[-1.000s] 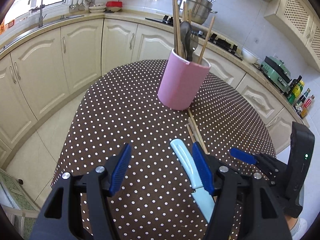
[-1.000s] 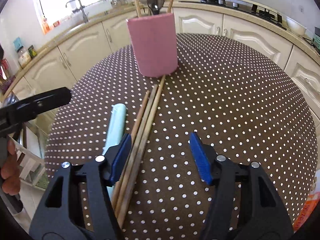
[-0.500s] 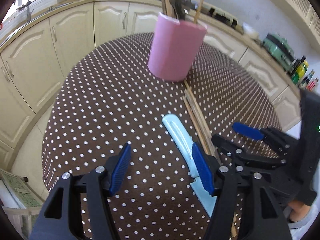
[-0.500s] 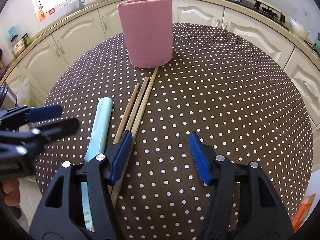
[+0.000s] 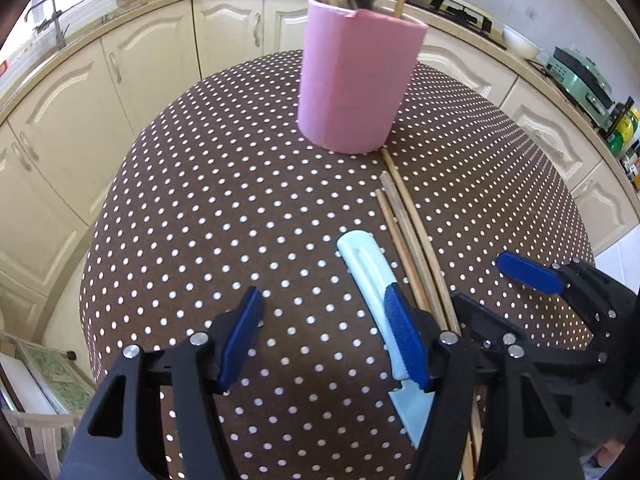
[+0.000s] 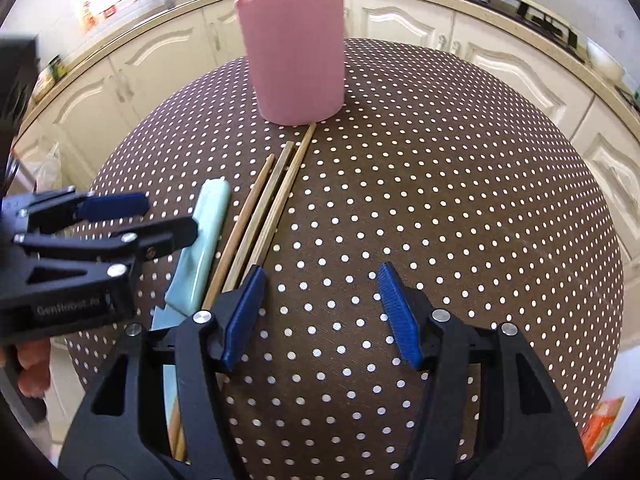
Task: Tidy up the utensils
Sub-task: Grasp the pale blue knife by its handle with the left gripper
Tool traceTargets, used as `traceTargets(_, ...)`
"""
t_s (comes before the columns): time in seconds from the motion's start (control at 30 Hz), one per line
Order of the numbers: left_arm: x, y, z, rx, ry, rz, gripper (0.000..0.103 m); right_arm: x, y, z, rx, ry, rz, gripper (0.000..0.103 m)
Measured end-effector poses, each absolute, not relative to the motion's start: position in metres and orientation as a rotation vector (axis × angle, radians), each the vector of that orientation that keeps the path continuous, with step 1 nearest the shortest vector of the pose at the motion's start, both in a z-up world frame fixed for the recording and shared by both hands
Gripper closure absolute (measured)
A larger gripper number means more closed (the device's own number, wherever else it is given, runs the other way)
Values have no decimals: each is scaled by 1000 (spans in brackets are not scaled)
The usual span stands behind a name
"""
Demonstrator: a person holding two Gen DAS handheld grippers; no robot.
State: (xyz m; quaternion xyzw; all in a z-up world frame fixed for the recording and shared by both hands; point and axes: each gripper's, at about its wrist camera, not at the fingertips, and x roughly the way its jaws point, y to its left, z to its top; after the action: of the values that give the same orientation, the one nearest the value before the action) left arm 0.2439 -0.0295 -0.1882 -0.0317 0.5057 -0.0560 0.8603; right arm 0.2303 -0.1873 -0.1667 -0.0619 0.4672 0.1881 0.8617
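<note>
A pink utensil holder [image 5: 356, 84] [image 6: 296, 56] with chopsticks and spoons in it stands at the far side of the round dotted table [image 5: 224, 208]. In front of it lie three wooden chopsticks [image 5: 404, 220] [image 6: 268, 208]. Beside them lies a pale blue knife [image 5: 364, 268] [image 6: 208, 232], handle toward the holder. My left gripper [image 5: 322, 320] [image 6: 164, 218] is open low over the knife; the handle runs under its right finger. My right gripper [image 6: 320, 292] [image 5: 492, 288] is open with only cloth between its fingers. The chopsticks' near ends pass under its left finger.
Cream kitchen cabinets [image 5: 148, 52] and a worktop curve round the table on the far side, with a sink tap [image 5: 52, 20] at the left and a hob [image 5: 460, 16] at the back. The table's edge drops to the floor at left and right.
My left gripper has moved forward and down toward the knife, so the holder looks larger and closer. It now reaches into the right wrist view beside the knife. Both grippers stay open.
</note>
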Motion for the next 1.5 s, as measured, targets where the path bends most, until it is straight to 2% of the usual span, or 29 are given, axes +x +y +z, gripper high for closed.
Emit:
traceTargets(0.37,249,-32,-190,-65,1075,-142,40,226,-201,-167,-83,981,443,43)
traceTargets(0.9,243,-23,-190,-97,1096,-153,41,221,-208,-169,-34,947,485,37)
traceTargets(1.4,243,-25,-183,-188,1149,-156,45,220,-223,-169,30,942,517,34)
traceTargets(1.5,245,-35,-184,-125,1144,-134,45,218,-227,-168,45,948,522,34)
